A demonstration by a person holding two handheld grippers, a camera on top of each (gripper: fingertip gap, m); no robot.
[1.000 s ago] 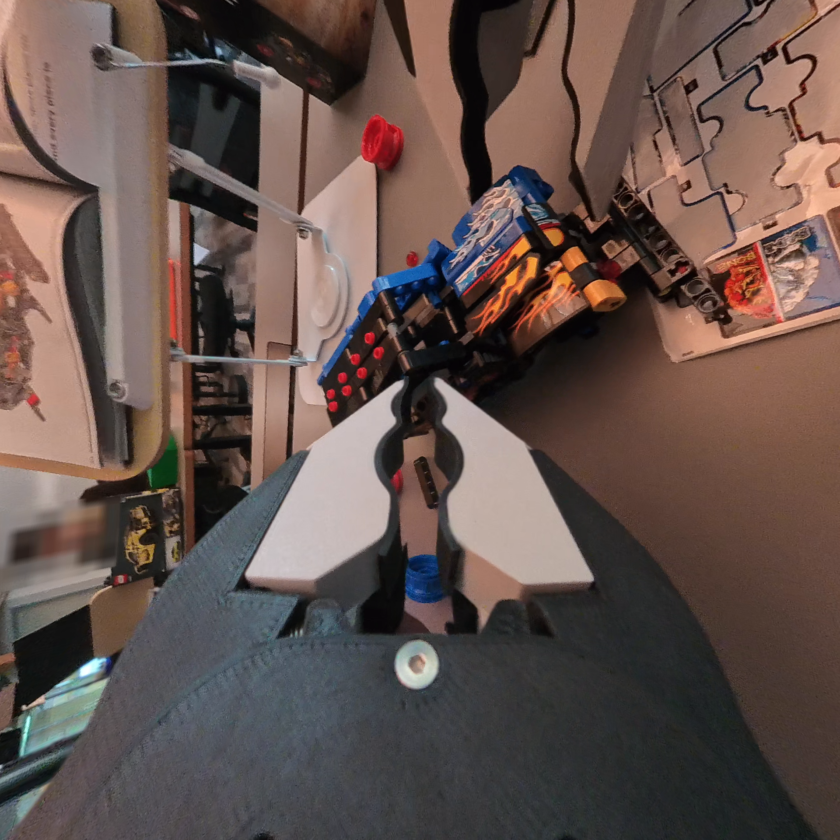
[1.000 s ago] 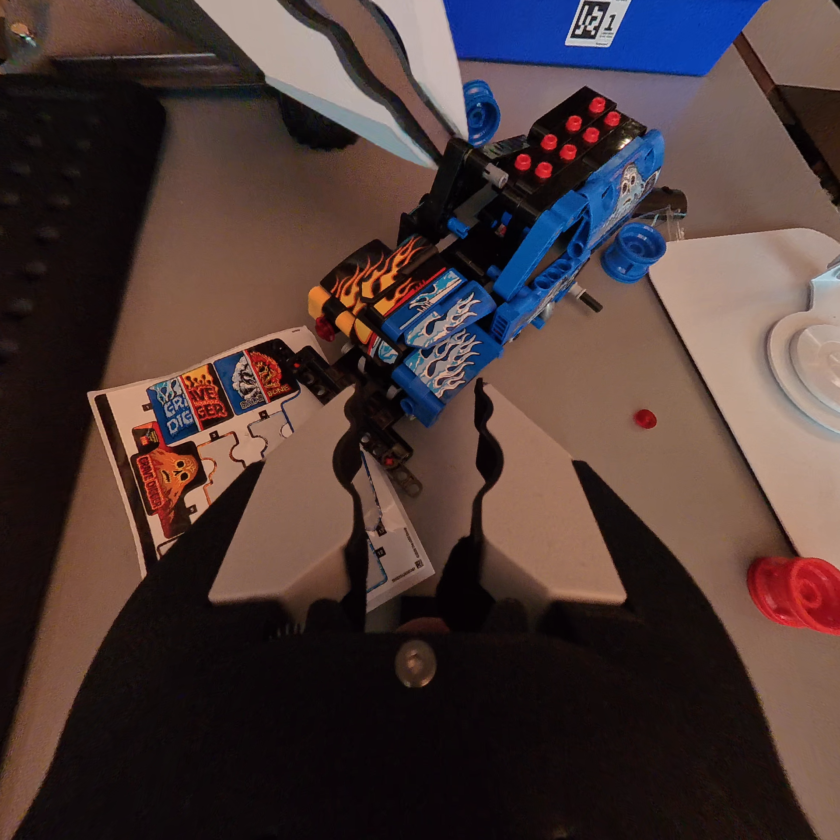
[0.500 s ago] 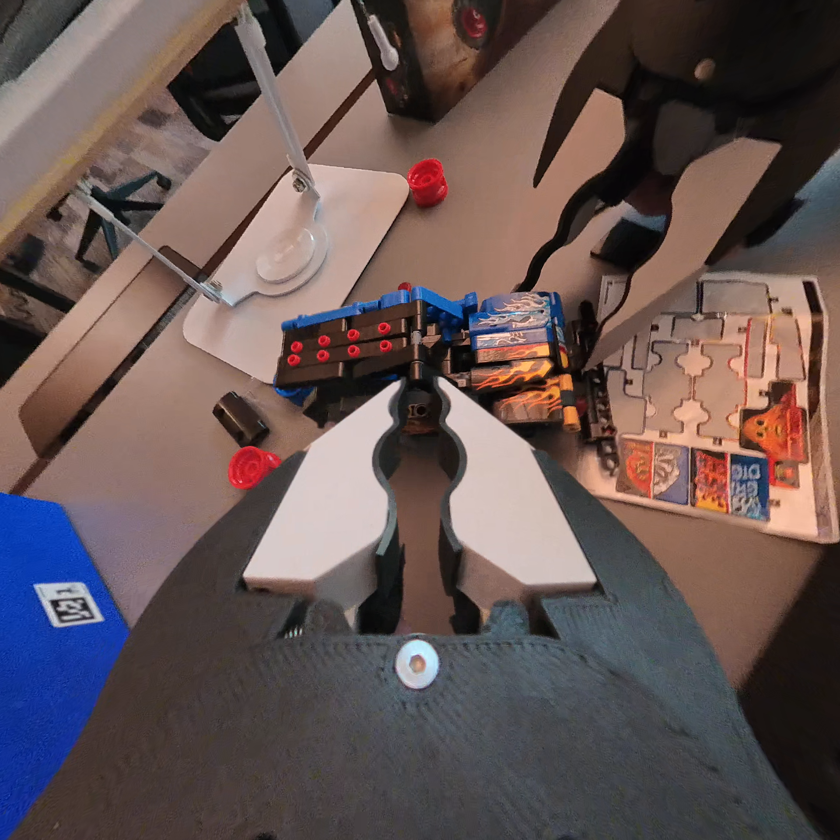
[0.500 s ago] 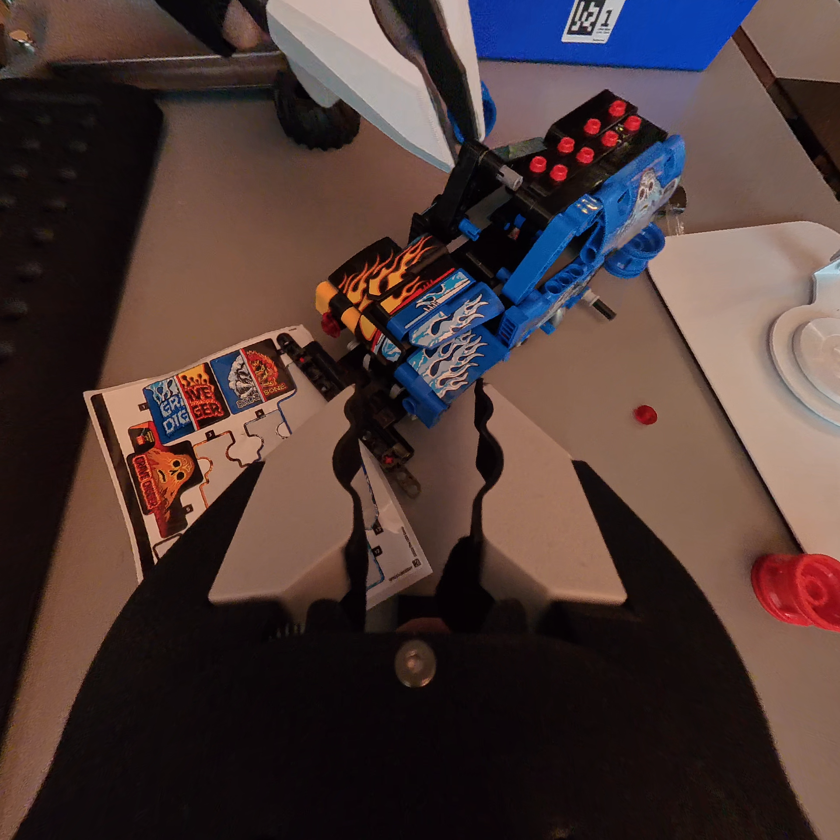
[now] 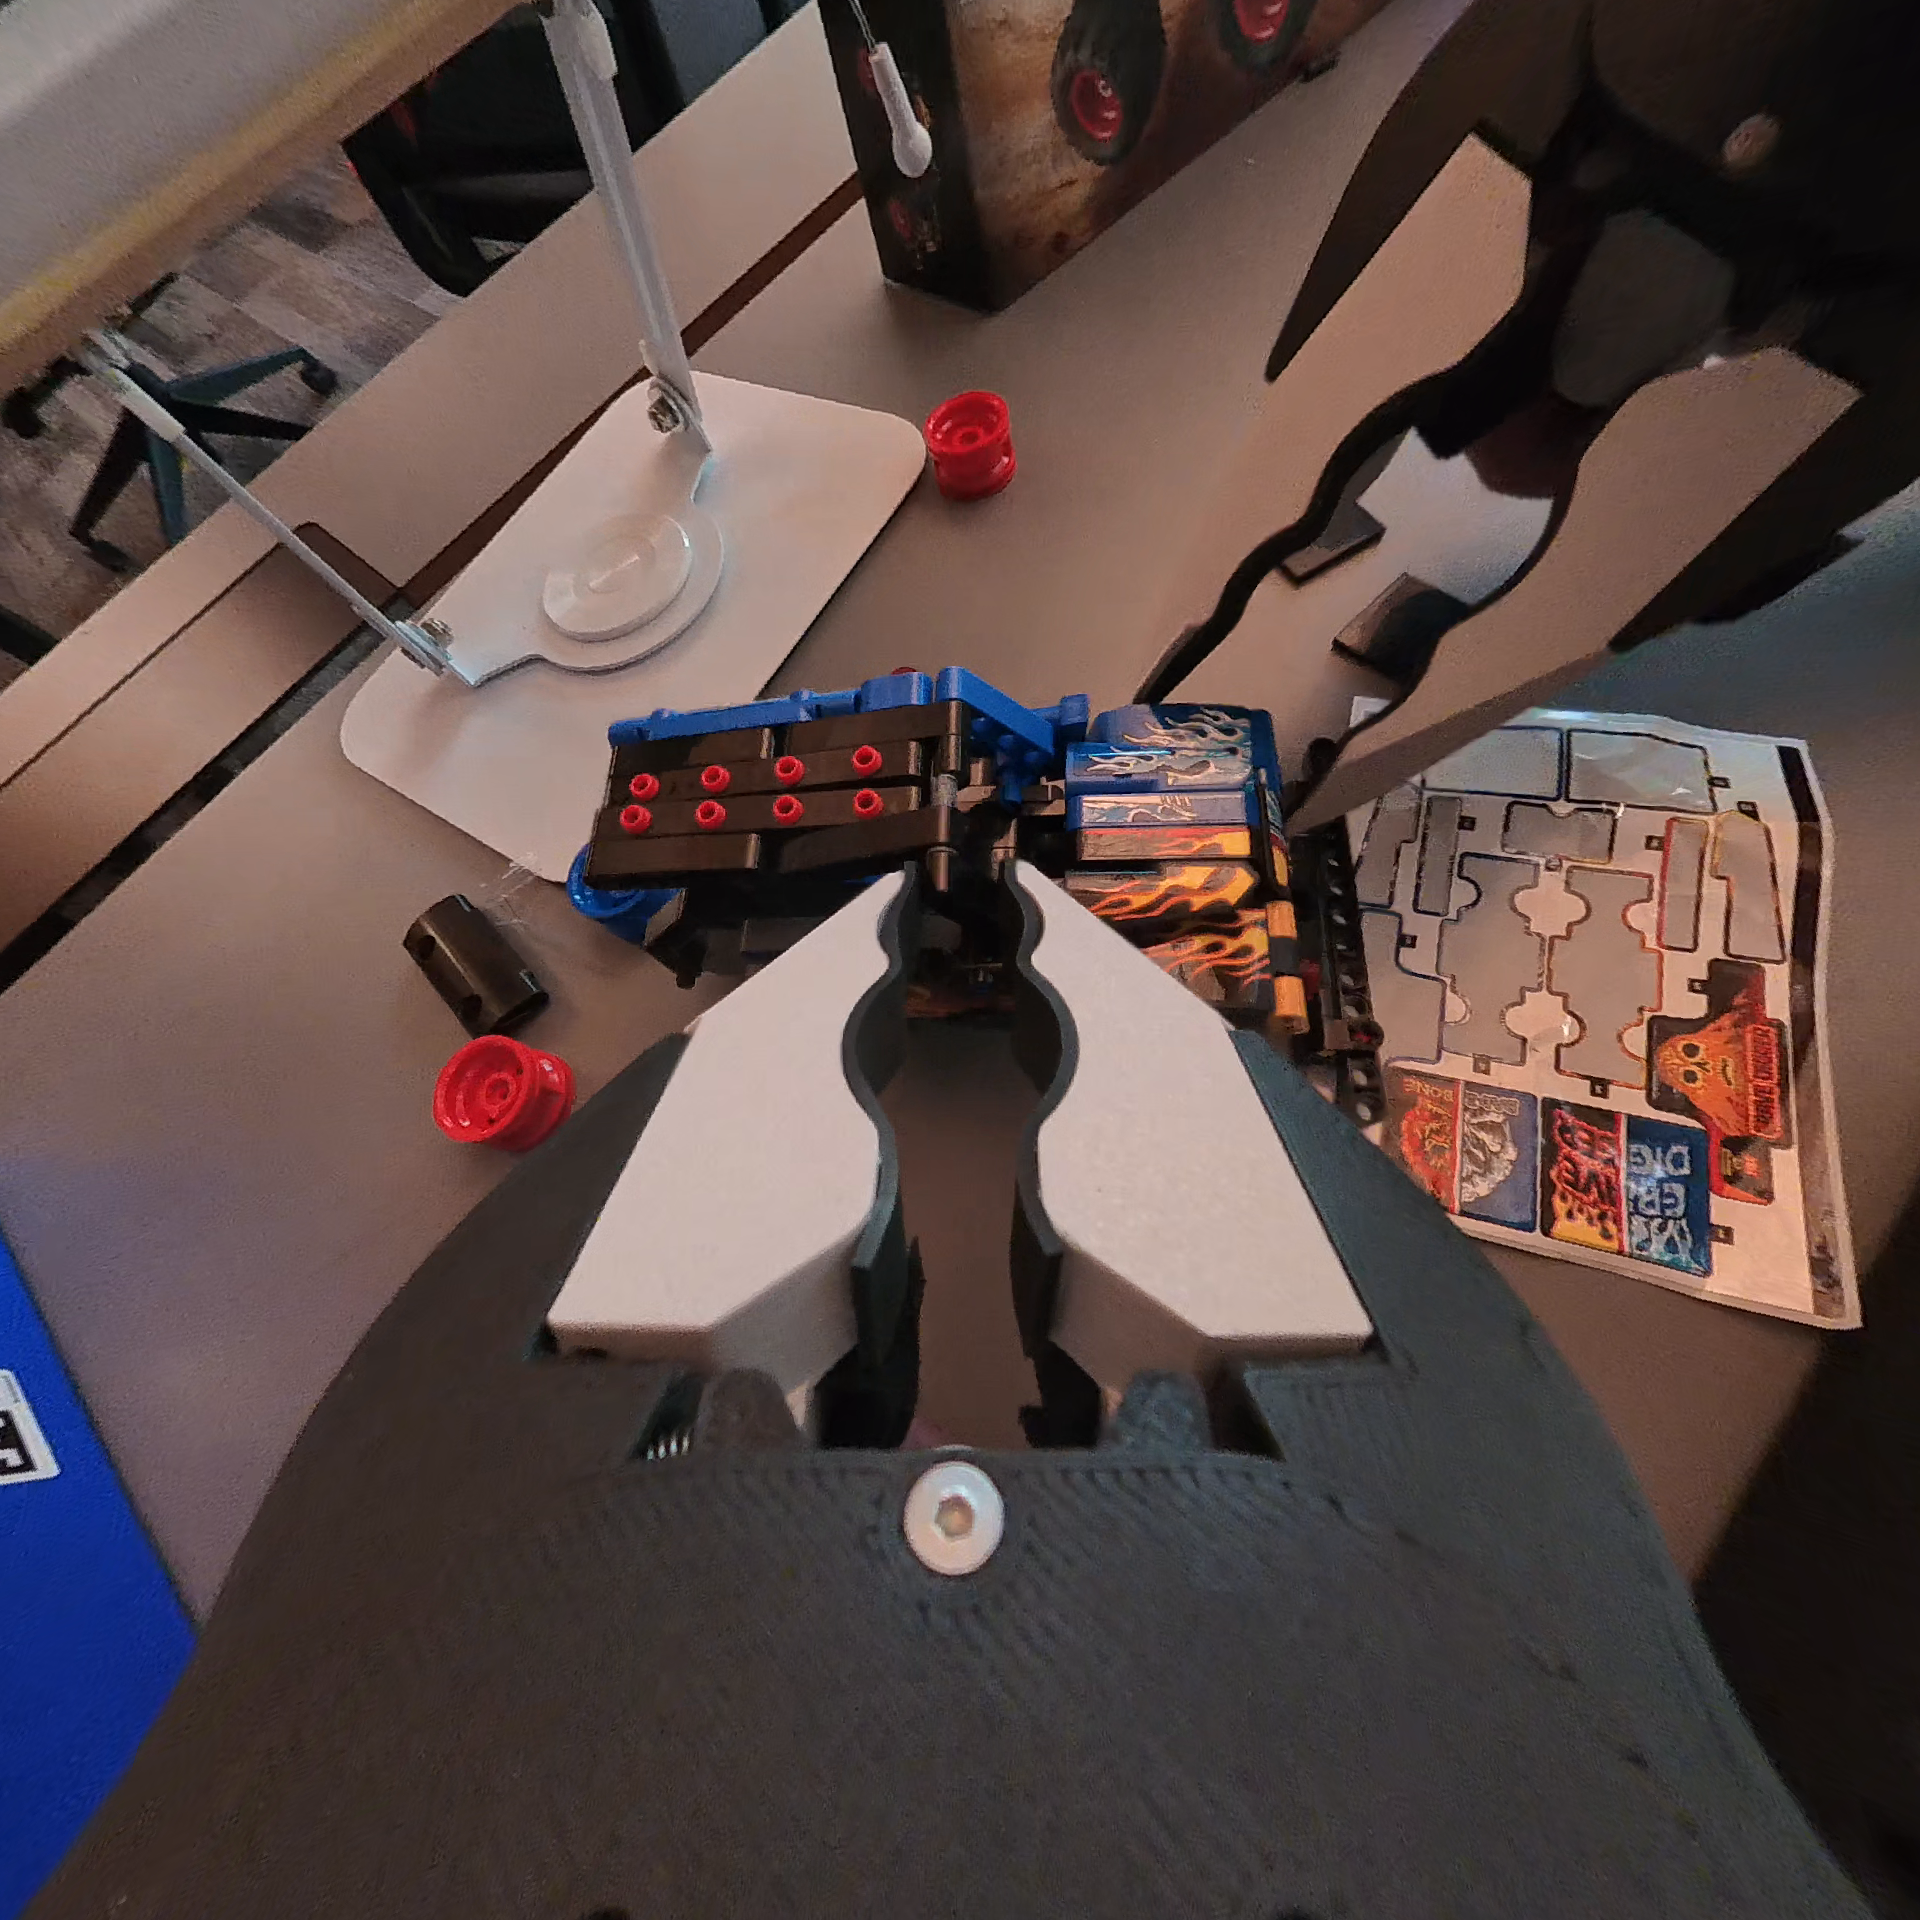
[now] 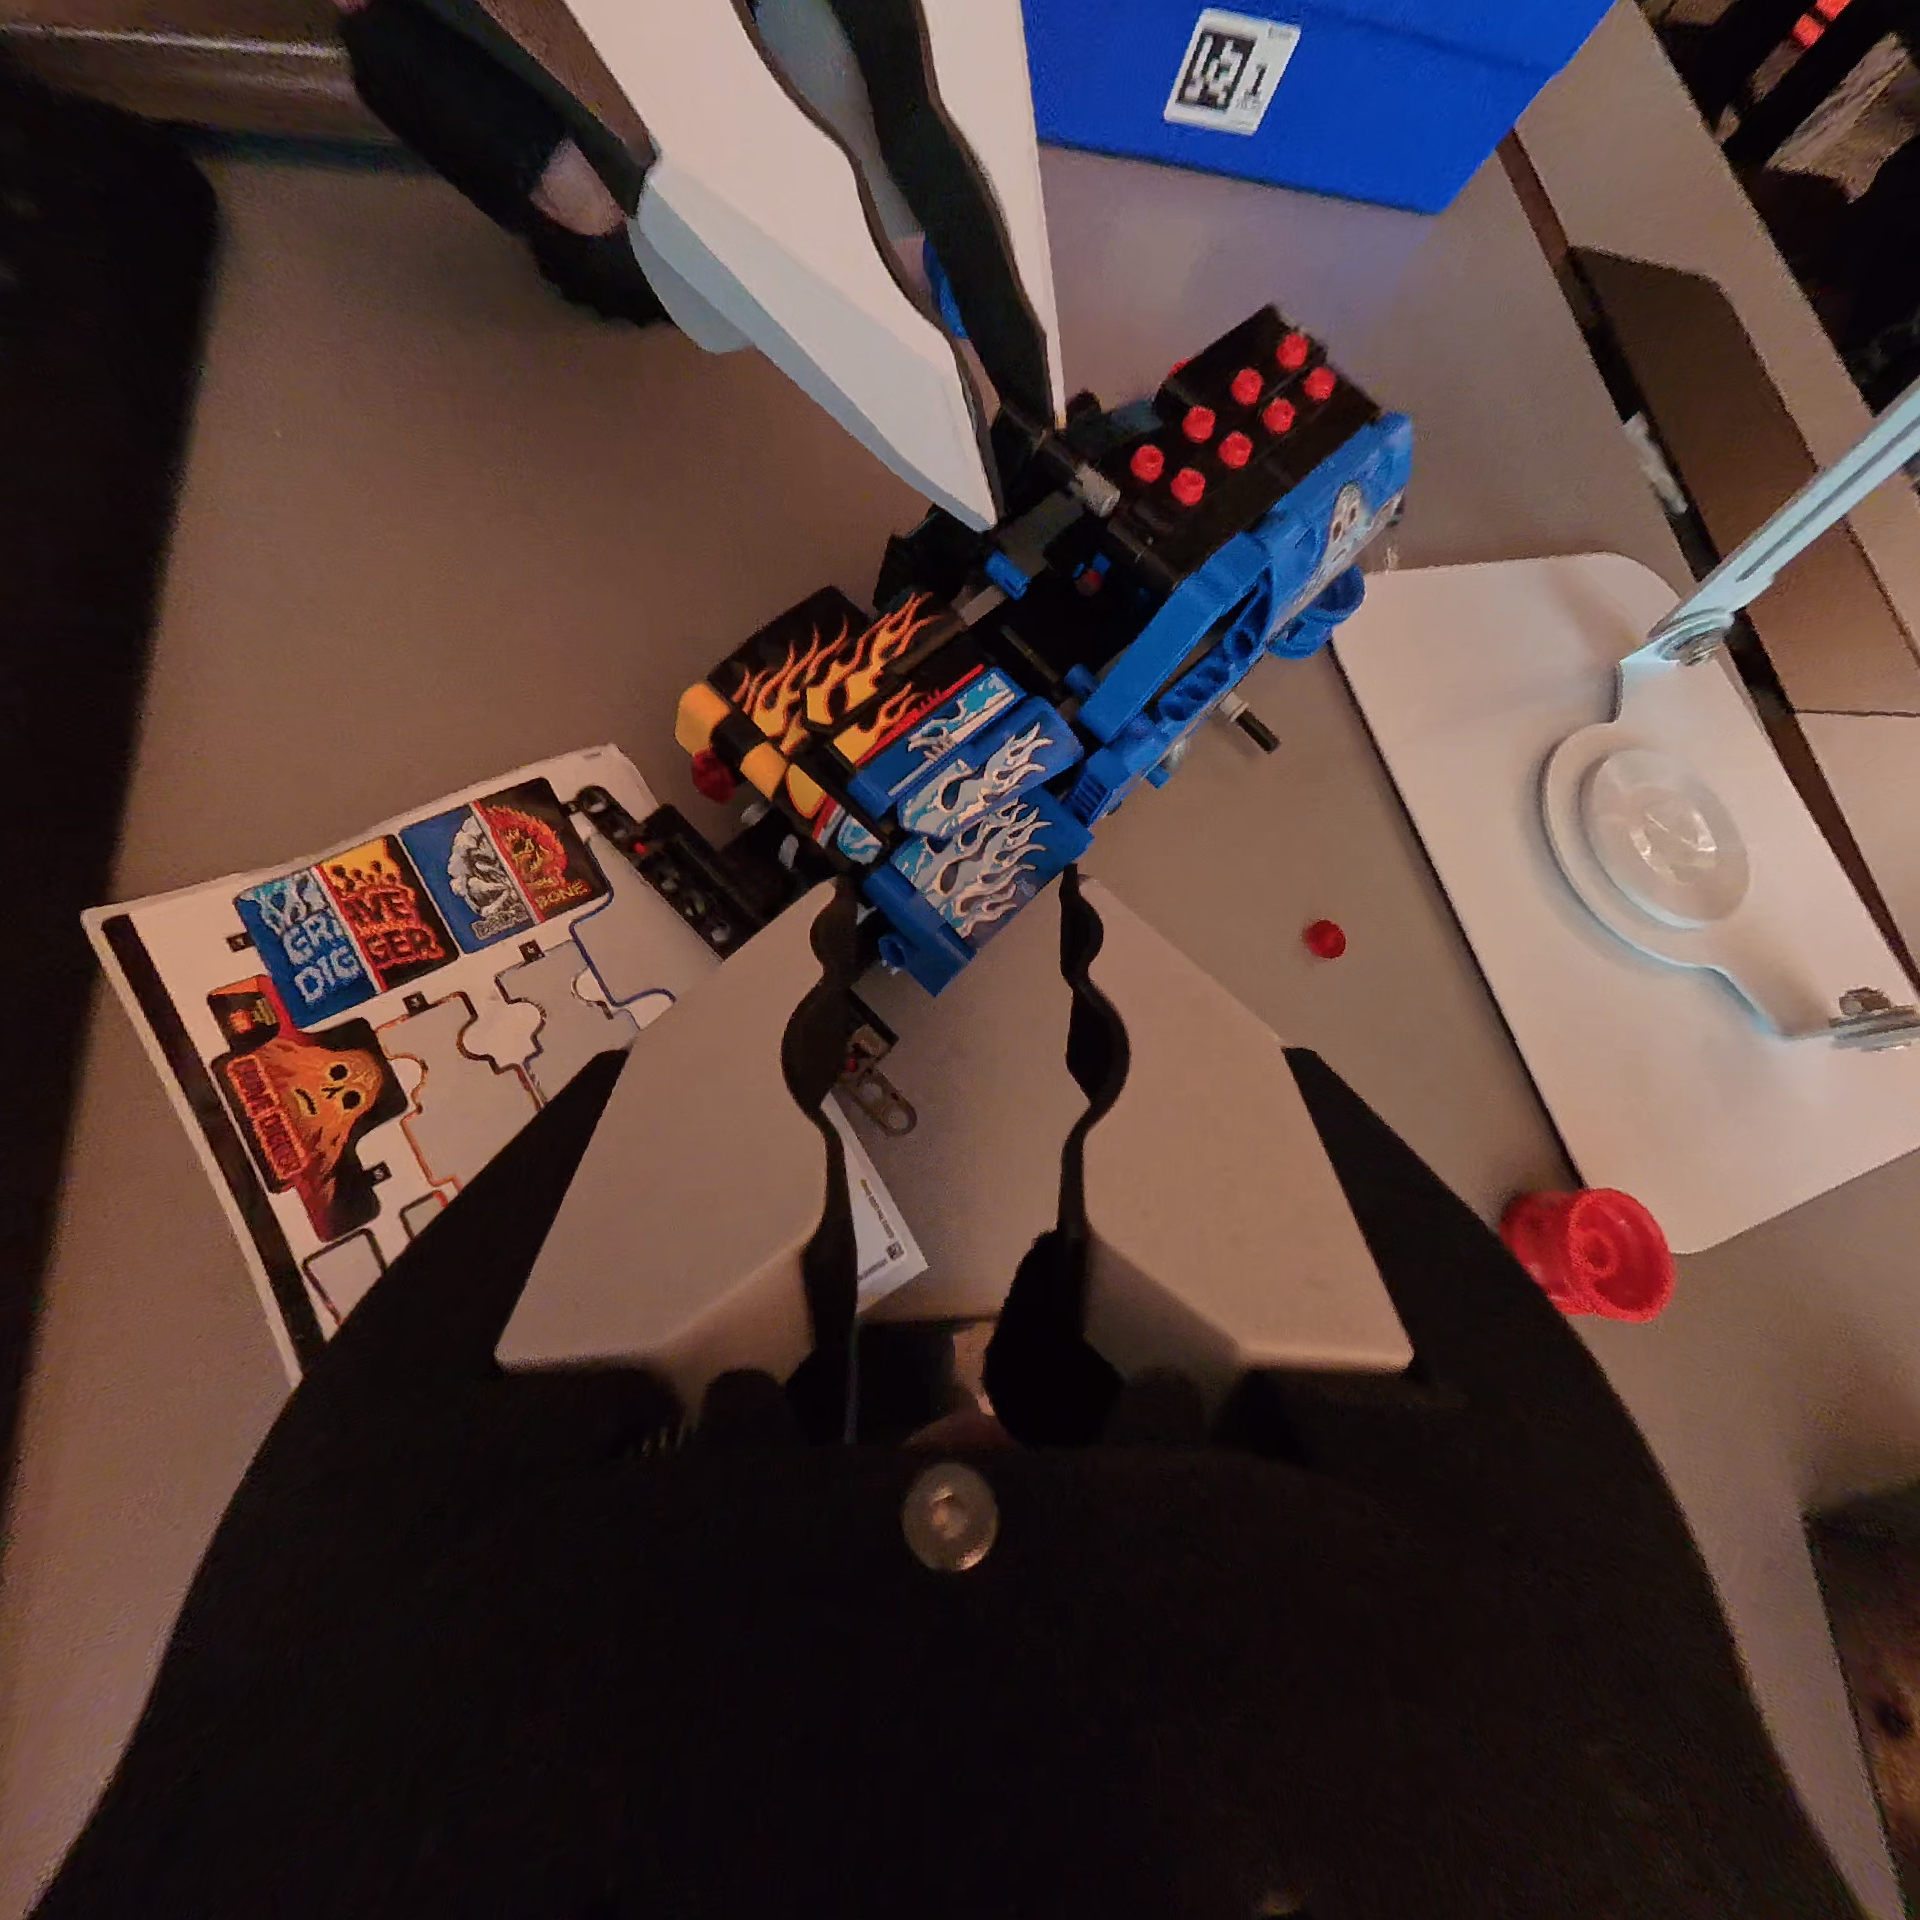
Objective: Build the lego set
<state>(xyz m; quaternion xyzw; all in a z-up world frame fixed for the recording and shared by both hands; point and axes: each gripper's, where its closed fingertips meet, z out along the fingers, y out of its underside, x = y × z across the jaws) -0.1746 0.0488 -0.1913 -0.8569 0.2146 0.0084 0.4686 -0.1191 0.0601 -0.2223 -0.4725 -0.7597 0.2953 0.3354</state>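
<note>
The lego truck, blue and black with flame stickers and red studs on top, rests on the grey table. My left gripper is shut on a black beam at the truck's middle; in the right wrist view it comes in from above. My right gripper is open, with the truck's blue front corner between its fingers. In the left wrist view the right gripper straddles the truck's front end.
A sticker sheet lies by the truck's front. Red wheel hubs, a black cylinder piece and a small red stud lie loose. A white stand base, a blue box and the set's box stand around. It is some 11 cm from my right tips to the small red stud.
My left gripper has swung from a sideways pose to level, turning the truck with it and bringing it down flat on the table. The right gripper has stayed open at the truck's front.
</note>
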